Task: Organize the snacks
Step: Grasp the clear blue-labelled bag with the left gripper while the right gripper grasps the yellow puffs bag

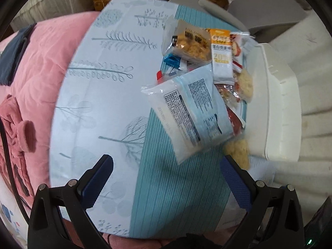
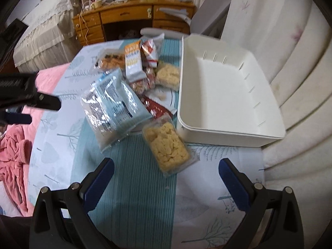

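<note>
Both the left gripper and right gripper hover with jaws spread and empty over the snacks piled on the tablecloth beside the white bin, an orange-white packet reading "20".

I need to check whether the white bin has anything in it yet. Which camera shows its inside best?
The right wrist view: it looks down into the white bin, showing its bare floor and slotted walls, with nothing inside. The left wrist view catches only the bin's outer wall and rim beyond the snack pile.
</note>
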Available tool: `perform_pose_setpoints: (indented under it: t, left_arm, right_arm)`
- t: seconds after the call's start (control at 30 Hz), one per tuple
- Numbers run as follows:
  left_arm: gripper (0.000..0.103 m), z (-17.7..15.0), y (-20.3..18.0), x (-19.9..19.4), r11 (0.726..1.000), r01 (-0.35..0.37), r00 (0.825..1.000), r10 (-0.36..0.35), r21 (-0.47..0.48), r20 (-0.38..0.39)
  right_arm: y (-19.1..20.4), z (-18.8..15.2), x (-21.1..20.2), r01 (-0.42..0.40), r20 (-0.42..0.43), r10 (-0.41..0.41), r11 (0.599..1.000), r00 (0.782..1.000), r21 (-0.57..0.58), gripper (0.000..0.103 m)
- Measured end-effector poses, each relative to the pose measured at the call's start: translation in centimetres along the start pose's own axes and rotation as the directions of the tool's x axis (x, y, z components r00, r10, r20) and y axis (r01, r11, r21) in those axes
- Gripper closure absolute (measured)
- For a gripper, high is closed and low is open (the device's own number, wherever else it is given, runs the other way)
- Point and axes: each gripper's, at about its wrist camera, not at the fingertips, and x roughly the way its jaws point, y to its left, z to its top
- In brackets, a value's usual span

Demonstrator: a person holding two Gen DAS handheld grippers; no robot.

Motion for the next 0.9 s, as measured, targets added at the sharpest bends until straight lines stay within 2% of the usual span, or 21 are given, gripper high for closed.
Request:
perform_pose_setpoints:
  t: [0.23,0.47,0.9]
  left_arm:
    - [0.001,2.9,-1.1,5.5,0.993,0.007,0.997,-0.016,-0.12,-0.074]
    - [0.001,4.9,-2.0,9.0,0.984,-0.015,0.994,-0.005,-0.179,-0.111]
    - [0.0,7.8,-3.4,12.5,0.979,-0.039,0.991,0.013,-0.199,-0.132]
  right_arm:
    - [-1.6,0.5,4.3,-0.077,-0.08,0.074,0.997,0.994,-0.031,0.002]
    - [-1.9,0.6,7.9,-0.137,-0.137,0.125,0.987,0.983,-0.08,0.002]
    - [-2.9,1.1,11.6,-0.205,-0.192,0.192,0.977,0.963,-0.052,0.015]
